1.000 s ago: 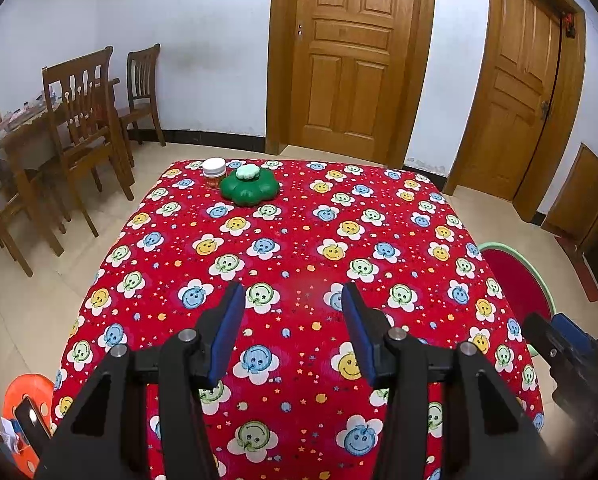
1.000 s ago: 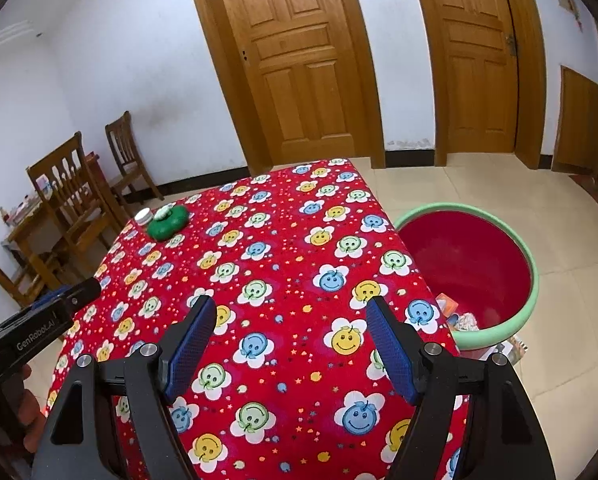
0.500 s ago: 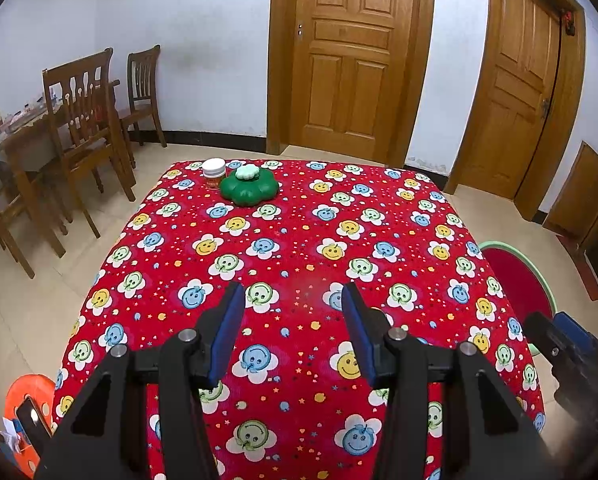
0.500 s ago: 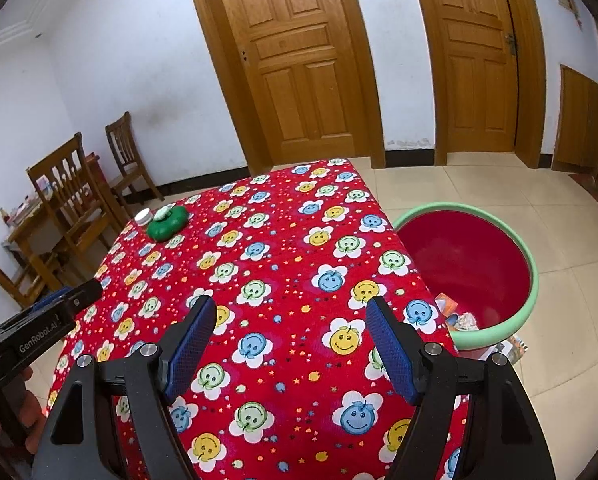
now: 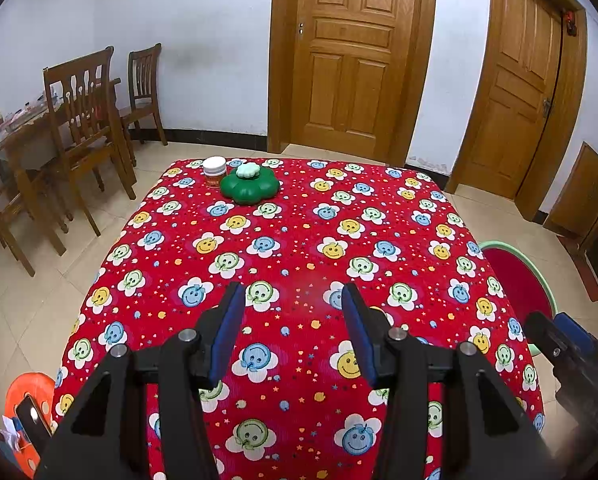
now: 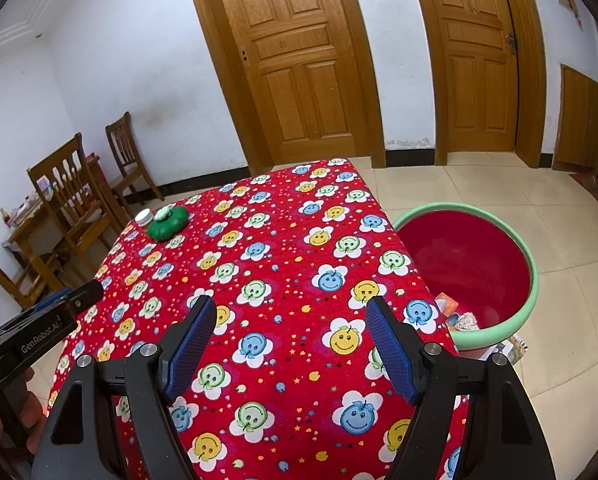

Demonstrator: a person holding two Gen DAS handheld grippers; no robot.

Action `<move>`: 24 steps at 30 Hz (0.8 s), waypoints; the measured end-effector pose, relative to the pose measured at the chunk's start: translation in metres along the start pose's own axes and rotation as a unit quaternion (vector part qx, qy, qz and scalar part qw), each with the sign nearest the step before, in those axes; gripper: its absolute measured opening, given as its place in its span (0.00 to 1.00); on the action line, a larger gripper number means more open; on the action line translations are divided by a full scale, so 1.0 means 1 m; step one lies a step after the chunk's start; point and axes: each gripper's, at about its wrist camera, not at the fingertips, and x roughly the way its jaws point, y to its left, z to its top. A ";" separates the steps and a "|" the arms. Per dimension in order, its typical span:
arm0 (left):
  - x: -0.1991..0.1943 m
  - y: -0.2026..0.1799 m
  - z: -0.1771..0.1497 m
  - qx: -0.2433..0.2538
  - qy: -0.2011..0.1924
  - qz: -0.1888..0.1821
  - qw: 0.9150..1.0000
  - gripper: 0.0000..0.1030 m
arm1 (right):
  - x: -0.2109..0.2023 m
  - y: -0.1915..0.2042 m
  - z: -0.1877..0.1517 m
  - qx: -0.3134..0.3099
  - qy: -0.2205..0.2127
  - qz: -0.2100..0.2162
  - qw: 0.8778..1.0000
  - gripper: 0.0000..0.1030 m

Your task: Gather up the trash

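The left gripper [image 5: 293, 300] sits at the bottom centre of the left wrist view, jaws parted with nothing between them, only the red smiley-flower tablecloth [image 5: 299, 240] showing through the gap. The right gripper [image 6: 289, 314] fills the bottom of the right wrist view, jaws spread wider and likewise released, empty over the cloth.

The basin [image 6: 527, 252], red inside with a green rim, stands on the floor at the right of the right wrist view, just beside the table edge. Trash [image 6: 459, 316] lies at its bottom near the lower rim: crumpled paper and an orange wrapper. More scraps [image 6: 511, 350] lie on the tiles just outside the rim.

At the far left corner of the table, upper left of the cloth in the left wrist view, a green flower-shaped container [image 5: 250, 189] stands with a pale lump [image 5: 248, 169] on top, and a white-lidded jar [image 5: 214, 171] is just beside it. Wooden chairs [image 5: 83, 120] stand at the left wall. An orange object [image 5: 27, 404] shows in the lower left corner.
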 end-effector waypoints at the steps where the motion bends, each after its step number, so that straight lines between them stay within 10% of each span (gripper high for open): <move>1: 0.000 0.000 0.000 0.000 0.000 0.000 1.000 0.49 | 0.000 0.000 0.000 0.000 0.000 -0.001 1.000 0.76; 24: -0.001 -0.001 0.001 0.001 0.000 0.000 1.000 0.49 | -0.001 0.000 0.001 0.000 0.000 0.000 1.000 0.76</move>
